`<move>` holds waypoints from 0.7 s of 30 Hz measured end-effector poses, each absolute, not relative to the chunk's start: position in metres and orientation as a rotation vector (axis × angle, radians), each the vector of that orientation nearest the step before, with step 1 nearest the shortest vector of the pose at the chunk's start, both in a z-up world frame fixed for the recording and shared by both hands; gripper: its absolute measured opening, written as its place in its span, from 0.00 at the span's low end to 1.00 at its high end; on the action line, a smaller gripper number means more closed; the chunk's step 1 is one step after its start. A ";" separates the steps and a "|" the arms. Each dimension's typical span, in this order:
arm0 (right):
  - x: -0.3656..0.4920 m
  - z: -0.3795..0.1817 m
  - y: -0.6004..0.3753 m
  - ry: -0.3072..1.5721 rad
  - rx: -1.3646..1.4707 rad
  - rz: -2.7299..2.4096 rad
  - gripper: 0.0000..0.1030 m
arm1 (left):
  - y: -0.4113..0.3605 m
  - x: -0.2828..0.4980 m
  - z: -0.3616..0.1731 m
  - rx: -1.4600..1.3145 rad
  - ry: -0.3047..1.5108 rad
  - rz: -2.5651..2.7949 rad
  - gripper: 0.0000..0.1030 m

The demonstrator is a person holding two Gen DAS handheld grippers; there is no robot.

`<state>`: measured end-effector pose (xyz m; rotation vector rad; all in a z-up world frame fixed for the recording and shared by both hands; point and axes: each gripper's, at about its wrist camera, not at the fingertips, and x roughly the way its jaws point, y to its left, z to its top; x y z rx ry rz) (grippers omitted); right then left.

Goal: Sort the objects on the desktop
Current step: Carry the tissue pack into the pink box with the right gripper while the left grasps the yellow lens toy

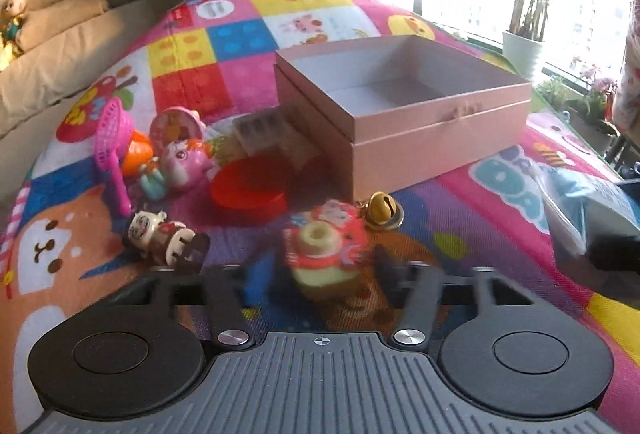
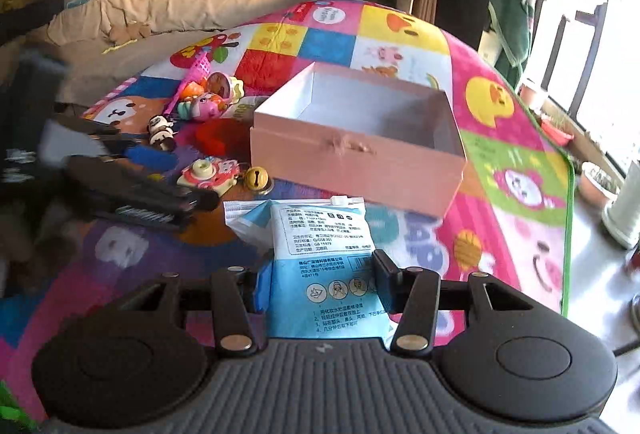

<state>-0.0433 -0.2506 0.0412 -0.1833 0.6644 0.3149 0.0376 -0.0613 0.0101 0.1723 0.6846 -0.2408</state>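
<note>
- Covering the desk (image 2: pixel 516 218), a patchwork cartoon mat carries the pink box (image 2: pixel 356 149).
- Left fingers (image 1: pixel 320 266) clamp the toy camera (image 1: pixel 324 246) before the box.
- Right fingers (image 2: pixel 320 274) grip the blue packet (image 2: pixel 324 262) there.
- Behind the box, a beige sofa (image 2: pixel 168 5).

Both views ride on handheld grippers, looking forward and steeply down along the fingers at a colourful play mat (image 1: pixel 240 33). Left wrist sits close over the toy camera (image 1: pixel 324 246). Right wrist sits close over a blue packet (image 2: pixel 324 274). Both share the pink box (image 1: pixel 400 105), gold bell (image 2: pixel 256 177) and toy pile.
</note>
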 end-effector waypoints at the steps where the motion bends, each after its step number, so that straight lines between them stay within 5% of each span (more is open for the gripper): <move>1: -0.045 0.042 -0.252 0.663 -0.177 0.318 0.48 | -0.061 0.035 0.012 0.179 0.676 -0.240 0.49; 12: -0.056 0.079 -0.273 0.565 -0.093 0.347 0.48 | -0.061 -0.017 0.108 0.233 0.411 -0.325 0.45; 19: -0.002 0.141 -0.283 0.361 -0.084 0.268 0.48 | -0.095 0.044 0.176 0.235 0.199 -0.348 0.45; 21: 0.027 0.144 -0.278 0.331 -0.110 0.222 0.48 | -0.104 0.073 0.177 0.206 0.194 -0.367 0.53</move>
